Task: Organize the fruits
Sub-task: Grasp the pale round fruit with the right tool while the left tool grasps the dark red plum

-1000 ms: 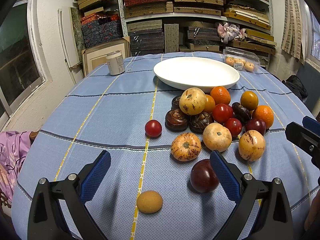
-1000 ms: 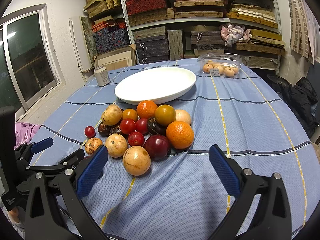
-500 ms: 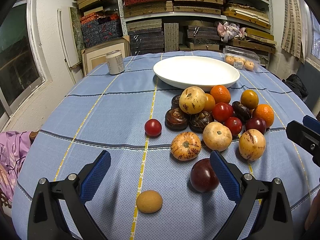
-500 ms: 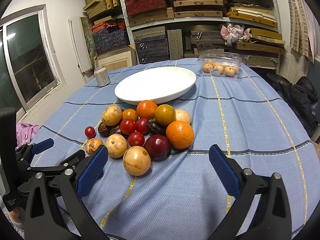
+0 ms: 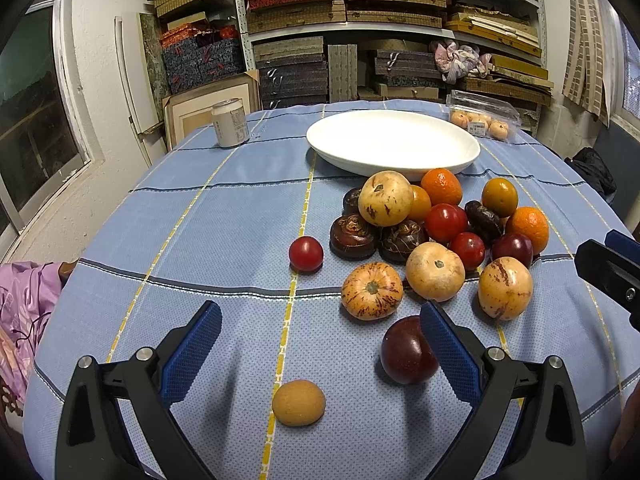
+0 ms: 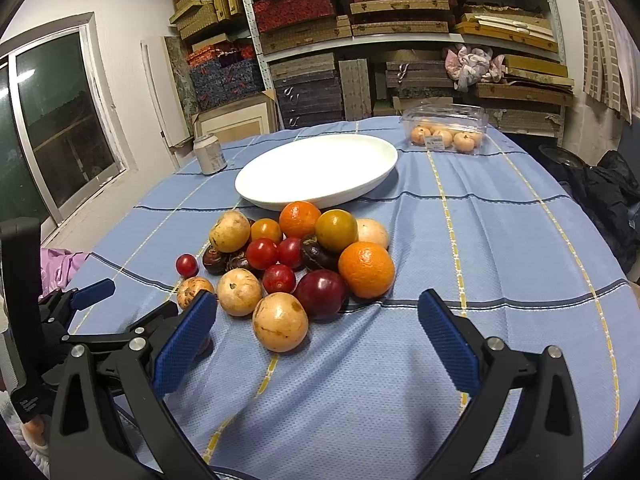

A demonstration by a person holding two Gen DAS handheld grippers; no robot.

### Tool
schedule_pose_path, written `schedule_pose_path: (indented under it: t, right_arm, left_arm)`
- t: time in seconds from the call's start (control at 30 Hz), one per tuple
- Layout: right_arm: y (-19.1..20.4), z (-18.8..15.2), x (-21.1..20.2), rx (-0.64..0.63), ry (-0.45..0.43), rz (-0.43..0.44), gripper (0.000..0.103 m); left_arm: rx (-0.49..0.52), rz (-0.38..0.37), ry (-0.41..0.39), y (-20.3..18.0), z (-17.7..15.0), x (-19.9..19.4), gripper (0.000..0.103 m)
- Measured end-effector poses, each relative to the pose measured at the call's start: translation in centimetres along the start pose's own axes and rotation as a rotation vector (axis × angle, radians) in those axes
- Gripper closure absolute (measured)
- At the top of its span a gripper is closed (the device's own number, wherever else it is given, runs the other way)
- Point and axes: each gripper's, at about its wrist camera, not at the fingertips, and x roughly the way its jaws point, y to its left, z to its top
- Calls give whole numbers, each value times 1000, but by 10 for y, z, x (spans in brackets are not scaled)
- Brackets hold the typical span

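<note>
Fruits: a heap [image 5: 436, 236] lies on the blue cloth [image 5: 224, 216] just in front of the white dish [image 5: 394, 144]; nothing is in the dish yet, so by my reading the sorting has not begun.
Dish: bare and behind the heap, probably set there as the place the fruit goes.
Strays: a small tomato [image 5: 306, 253] sits apart to the left of the heap, a dark plum [image 5: 406, 352] and a small tan fruit [image 5: 299, 402] lie nearer the left tongs; being loose, these look the easiest first picks.
Left tongs [image 5: 320, 350]: released, jaws spread wide and holding nothing, low over the cloth; the tan fruit lies between the fingers and the plum just beside the right finger.
Right tongs [image 6: 318, 338]: released too, empty, aimed at the near edge of the heap, where a pale speckled fruit [image 6: 280, 322] sits between the spread jaws.
Why open: both seem readied for a grasp, one on each side of the heap so they do not cross.
Heap risk: round fruits rest against one another, so pulling a lower one may roll the rest.
Others: a can [image 5: 230, 122] and a clear box of small fruit [image 6: 446, 130] stand beyond the dish, well apart from the heap.
</note>
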Motion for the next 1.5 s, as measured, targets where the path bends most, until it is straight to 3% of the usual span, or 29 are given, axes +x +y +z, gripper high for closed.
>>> schedule_pose_path:
  t: [0.23,0.37,0.5,0.53,0.7,0.83,0.9,0.97,1.07,1.3,1.37,1.5]
  right_arm:
    - [-7,0,-4,46,-25,69,4]
    - [-21,-5,5,119,24,191,4]
    - [-29,-8,20,158,127,148,4]
    - [-28,-10,23,153,149,137,4]
    - [-14,-15,25,45,187,72,4]
    - [-4,-13,35,-20,207,74,5]
    - [4,-11,43,-55,219,84,17]
    - [15,-9,55,-91,257,104,48]
    - [18,-12,74,-86,318,129,48]
    - [14,-6,79,-51,298,155,49]
    - [11,-5,80,-40,297,178,61]
    - [5,-7,73,-18,295,212,61]
  left_arm:
    - [-1,-3,11,-5,-4,11,3]
    - [-25,-13,49,2,0,17,3]
    - [-61,-30,138,13,1,19,3]
    - [-83,-44,199,17,4,20,3]
    - [-161,-60,139,36,2,18,3]
    - [-197,-91,135,42,2,19,3]
    - [-179,-87,129,40,2,19,3]
    - [-149,-73,129,38,2,18,3]
    - [-128,-65,129,35,2,16,3]
    - [-62,-75,129,21,3,15,3]
    - [-47,-82,124,18,3,14,3]
    - [-36,-112,118,14,2,13,3]
